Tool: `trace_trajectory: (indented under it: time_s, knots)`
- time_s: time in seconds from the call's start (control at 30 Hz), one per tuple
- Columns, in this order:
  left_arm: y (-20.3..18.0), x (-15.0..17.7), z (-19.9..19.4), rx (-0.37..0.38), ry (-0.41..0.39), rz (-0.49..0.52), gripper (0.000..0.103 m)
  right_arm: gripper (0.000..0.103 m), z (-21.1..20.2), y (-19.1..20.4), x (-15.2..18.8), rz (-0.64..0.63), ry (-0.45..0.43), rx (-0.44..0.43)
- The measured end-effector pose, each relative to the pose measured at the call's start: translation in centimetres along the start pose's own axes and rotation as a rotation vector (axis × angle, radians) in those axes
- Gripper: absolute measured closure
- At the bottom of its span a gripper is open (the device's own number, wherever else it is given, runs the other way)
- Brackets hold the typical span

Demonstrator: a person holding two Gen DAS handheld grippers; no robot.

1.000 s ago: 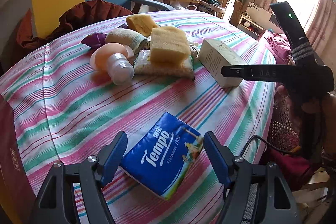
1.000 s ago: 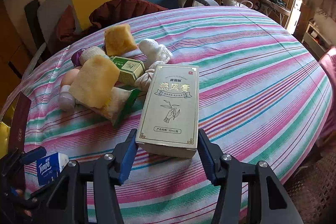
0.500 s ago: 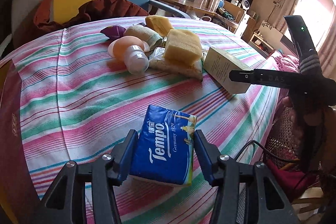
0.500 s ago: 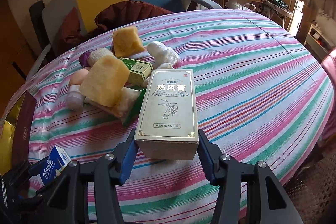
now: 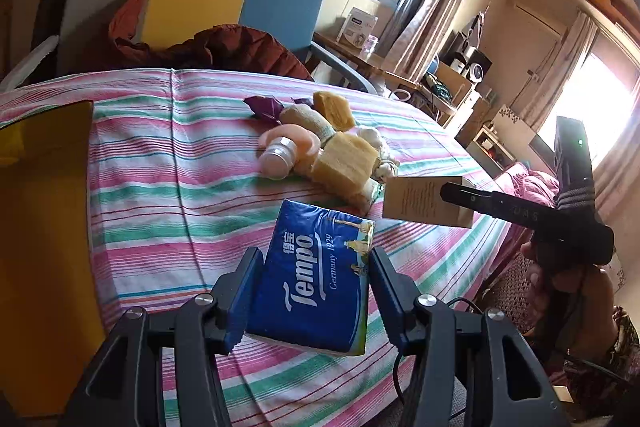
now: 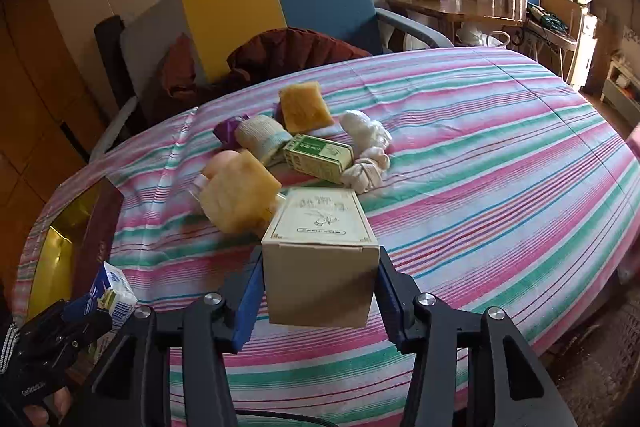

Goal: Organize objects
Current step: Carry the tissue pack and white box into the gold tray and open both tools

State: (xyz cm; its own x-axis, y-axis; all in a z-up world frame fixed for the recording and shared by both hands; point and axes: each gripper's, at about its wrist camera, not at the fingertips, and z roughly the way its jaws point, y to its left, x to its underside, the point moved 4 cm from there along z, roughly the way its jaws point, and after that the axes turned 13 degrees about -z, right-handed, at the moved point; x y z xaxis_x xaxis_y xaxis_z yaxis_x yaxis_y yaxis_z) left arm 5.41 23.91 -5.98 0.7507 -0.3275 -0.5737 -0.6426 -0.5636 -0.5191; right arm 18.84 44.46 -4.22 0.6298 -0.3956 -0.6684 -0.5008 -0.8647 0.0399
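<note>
Glossy blue tissue pack clamped in left gripper, matte cardboard box in right gripper.

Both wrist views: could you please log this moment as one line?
left tongs: gripping tissue pack | right tongs: gripping beige box | both lifted off table

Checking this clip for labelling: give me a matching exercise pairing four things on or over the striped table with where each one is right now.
Things:
1. blue tissue pack
2. beige carton
3. green box
4. gold-lined box

Places:
A. lying in the pile mid-table, beside white knotted cloth
B. clamped in the right claw
C. at the table's left edge, open
D. clamped in the left claw

Pairs: 1-D, 2-B, 3-A, 4-C
</note>
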Motion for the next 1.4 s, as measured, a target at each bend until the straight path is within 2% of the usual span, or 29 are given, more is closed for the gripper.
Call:
trace_trajectory:
  time_s: [0.23,0.37,0.5,0.67,0.83,1.03,1.17,1.2,1.27,1.33,1.4]
  knots:
    - [5.2,-3.1,-3.8,-0.09,-0.096,-0.083,0.048,0.052,-1.3,3.1,-1.5,-0.073,-0.04,-0.022]
    - [9.6,-4.5,-5.7,-0.159,-0.135,-0.177,0.048,0.052,-2.3,5.9,-2.8,-0.108,-0.081,-0.081]
    - [14.1,-5.1,-6.5,-0.276,-0.133,-0.266,0.048,0.052,-3.1,10.6,-4.2,-0.189,-0.13,-0.171]
    - [18.8,-4.9,-7.6,-0.336,-0.135,-0.385,0.048,0.052,-2.6,18.5,-5.7,-0.336,-0.156,-0.29]
    - [21.4,-4.9,-9.1,-0.386,-0.166,-0.429,0.048,0.052,-0.1,26.2,-6.1,-0.468,-0.125,-0.388]
    - [23.5,-4.8,-10.0,-0.401,-0.182,-0.492,0.048,0.052,4.9,33.7,-6.6,-0.613,-0.093,-0.377]
    - [24.4,-5.0,-10.2,-0.407,-0.184,-0.505,0.048,0.05,8.2,36.4,-6.4,-0.64,-0.058,-0.344]
    - [24.5,-4.9,-10.2,-0.406,-0.182,-0.511,0.048,0.048,9.0,36.7,-6.3,-0.643,-0.044,-0.331]
    - [24.9,-4.9,-10.0,-0.394,-0.172,-0.529,0.048,0.024,10.4,36.9,-6.2,-0.644,0.0,-0.32]
    - [25.3,-4.8,-9.9,-0.391,-0.165,-0.543,0.048,0.016,10.0,36.3,-5.9,-0.615,0.004,-0.331]
    - [25.5,-4.8,-9.6,-0.398,-0.156,-0.547,0.048,0.011,8.3,35.3,-5.7,-0.578,-0.043,-0.385]
